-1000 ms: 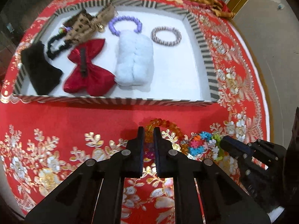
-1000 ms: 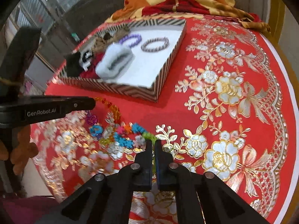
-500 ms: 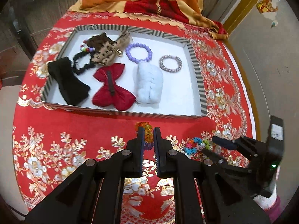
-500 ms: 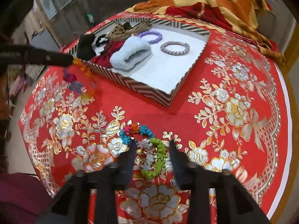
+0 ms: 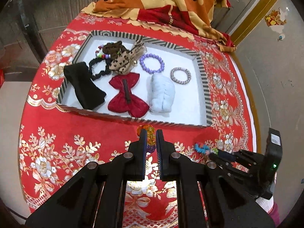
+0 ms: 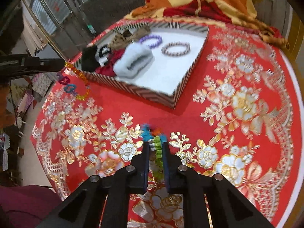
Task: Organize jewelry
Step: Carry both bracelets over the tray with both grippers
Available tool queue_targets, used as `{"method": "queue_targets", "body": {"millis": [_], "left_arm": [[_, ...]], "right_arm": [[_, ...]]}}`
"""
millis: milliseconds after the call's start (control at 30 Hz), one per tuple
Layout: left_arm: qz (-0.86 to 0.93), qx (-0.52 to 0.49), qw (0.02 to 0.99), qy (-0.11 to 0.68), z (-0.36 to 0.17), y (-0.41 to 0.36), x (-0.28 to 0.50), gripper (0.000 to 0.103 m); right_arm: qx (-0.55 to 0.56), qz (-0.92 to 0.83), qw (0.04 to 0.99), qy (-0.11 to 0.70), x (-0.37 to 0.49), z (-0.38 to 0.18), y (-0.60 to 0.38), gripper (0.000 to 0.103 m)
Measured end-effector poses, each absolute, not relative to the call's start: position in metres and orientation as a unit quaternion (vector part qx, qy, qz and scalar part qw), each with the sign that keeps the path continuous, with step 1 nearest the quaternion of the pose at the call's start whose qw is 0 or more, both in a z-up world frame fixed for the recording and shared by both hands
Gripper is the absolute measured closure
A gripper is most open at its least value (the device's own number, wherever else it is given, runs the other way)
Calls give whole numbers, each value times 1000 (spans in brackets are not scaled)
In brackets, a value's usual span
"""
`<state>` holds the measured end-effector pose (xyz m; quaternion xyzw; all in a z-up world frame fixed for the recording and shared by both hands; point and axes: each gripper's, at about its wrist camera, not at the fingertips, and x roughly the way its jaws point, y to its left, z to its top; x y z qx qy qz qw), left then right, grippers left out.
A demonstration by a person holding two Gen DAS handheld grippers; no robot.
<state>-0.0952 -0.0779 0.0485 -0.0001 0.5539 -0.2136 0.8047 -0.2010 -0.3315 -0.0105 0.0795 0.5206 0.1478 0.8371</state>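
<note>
Jewelry fills two pairs of fingers above a round table draped in red cloth with gold and white flowers. The left gripper has its fingers nearly together, pinching an amber bead bracelet; from the right wrist view the bracelet hangs clear of the cloth from those fingertips, with pink and blue charms strung on its lower loop. The right gripper is closing its fingers, now narrow, on a colorful beaded bracelet of green, blue, white and orange pieces, which lies bunched on the cloth between the pads.

Beyond both grippers sits a shallow tray with a black-and-white striped rim and a white floor. Inside it lie a black headband, a black scrunchie, a leopard-print bow, a red bow, a pale blue fluffy scrunchie, a purple bead bracelet and a silver-grey bracelet, the last two side by side in the far right part, apart from each other. A small multicolored bead string shows at the far left corner, partly hidden under a brown hair tie.

Behind the table lies a folded orange, red and cream blanket. A grey wall with a yellow door frame stands to the right; barred windows show at left in the right wrist view.
</note>
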Motion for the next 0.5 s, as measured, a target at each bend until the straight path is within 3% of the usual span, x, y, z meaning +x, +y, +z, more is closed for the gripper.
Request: {"method": "queue_targets", "body": {"millis": [500], "left_arm": [[-224,0,828,515,98,-79,-68,95]], "right_arm": [[86,147,887,429,-189,89,-332,92]]}}
